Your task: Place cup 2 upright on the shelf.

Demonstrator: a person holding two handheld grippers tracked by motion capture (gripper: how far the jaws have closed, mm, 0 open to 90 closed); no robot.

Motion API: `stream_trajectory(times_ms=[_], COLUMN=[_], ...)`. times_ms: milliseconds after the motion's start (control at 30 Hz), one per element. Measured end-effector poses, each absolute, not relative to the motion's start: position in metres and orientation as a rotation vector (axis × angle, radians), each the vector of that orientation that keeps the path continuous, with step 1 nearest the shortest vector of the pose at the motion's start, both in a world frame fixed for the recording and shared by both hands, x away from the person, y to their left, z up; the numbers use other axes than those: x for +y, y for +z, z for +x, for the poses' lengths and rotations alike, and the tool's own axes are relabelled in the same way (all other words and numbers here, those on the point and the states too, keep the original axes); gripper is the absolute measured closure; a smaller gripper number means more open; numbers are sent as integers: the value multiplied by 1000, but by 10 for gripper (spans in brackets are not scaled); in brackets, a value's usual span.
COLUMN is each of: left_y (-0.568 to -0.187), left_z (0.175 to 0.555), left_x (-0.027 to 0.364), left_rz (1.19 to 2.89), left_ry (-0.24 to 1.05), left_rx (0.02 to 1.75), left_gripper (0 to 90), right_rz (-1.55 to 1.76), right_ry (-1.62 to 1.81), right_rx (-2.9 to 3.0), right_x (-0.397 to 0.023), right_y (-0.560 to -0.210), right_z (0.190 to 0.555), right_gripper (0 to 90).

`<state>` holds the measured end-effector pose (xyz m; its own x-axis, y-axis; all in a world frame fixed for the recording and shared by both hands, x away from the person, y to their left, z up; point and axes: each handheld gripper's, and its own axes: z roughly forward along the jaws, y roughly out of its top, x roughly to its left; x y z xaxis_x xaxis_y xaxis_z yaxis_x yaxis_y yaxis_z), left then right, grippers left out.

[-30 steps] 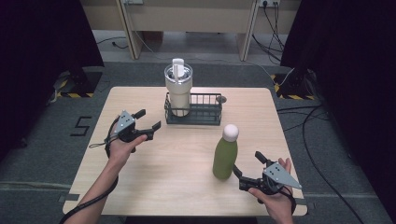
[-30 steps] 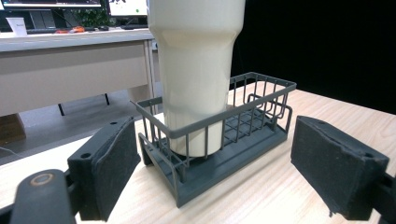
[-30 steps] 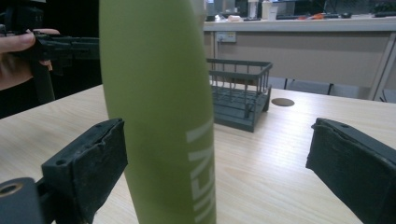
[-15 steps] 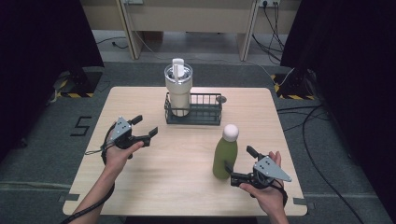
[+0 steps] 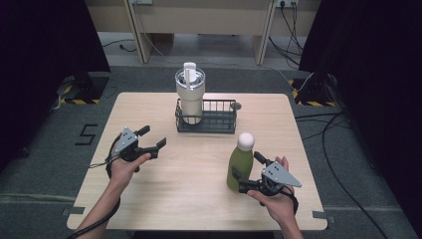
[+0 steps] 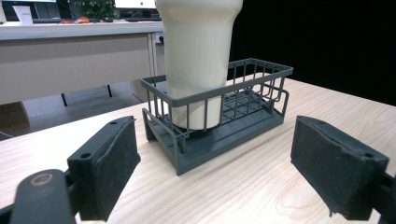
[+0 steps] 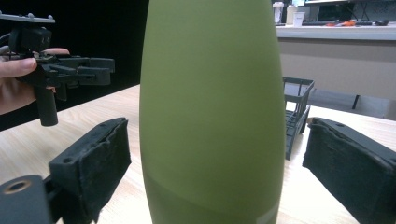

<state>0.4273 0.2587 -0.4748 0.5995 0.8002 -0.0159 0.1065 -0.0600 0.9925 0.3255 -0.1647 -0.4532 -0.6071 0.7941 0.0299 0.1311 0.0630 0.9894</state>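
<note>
Alignment is being governed by the upright olive-green bottle with the white rounded cap (image 5: 240, 162), standing on the pale wooden table (image 5: 199, 199) with its long axis vertical, directly ahead of the right gripper (image 5: 245, 173). The spread jaws have just been closing around its body, gaps remaining either side. The left gripper (image 5: 152, 138), also spread, is being held well apart.

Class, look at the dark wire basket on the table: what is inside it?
A cream tumbler stands in the left end of the wire basket; the rest looks bare. The tumbler covers the floor beneath it.
</note>
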Motion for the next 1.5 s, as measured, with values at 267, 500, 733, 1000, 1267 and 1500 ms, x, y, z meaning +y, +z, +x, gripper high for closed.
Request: stream_trajectory(times_ms=[267, 500, 733, 1000, 1267, 1500], left_y=[-475, -475, -477, -479, -479, -480], left_z=[428, 428, 429, 429, 429, 429], left_x=[262, 264, 265, 266, 269, 269], left_rz=[1544, 1542, 1542, 1540, 1530, 1529], left_ry=[680, 678, 676, 670, 681, 669], left_rx=[796, 803, 811, 827, 842, 852], left_gripper=[142, 142, 142, 142, 142, 142], right_rz=[921, 909, 916, 914, 908, 912], right_ry=[1580, 1575, 1563, 1565, 1547, 1538], right_rx=[1818, 1826, 1820, 1811, 1824, 1817], right_x=[-160, -155, -154, -154, -152, -153], right_y=[-455, -456, -457, -458, -455, -453], right_z=[330, 334, 336, 336, 335, 336], right_gripper=[136, 158, 209, 218, 220, 220])
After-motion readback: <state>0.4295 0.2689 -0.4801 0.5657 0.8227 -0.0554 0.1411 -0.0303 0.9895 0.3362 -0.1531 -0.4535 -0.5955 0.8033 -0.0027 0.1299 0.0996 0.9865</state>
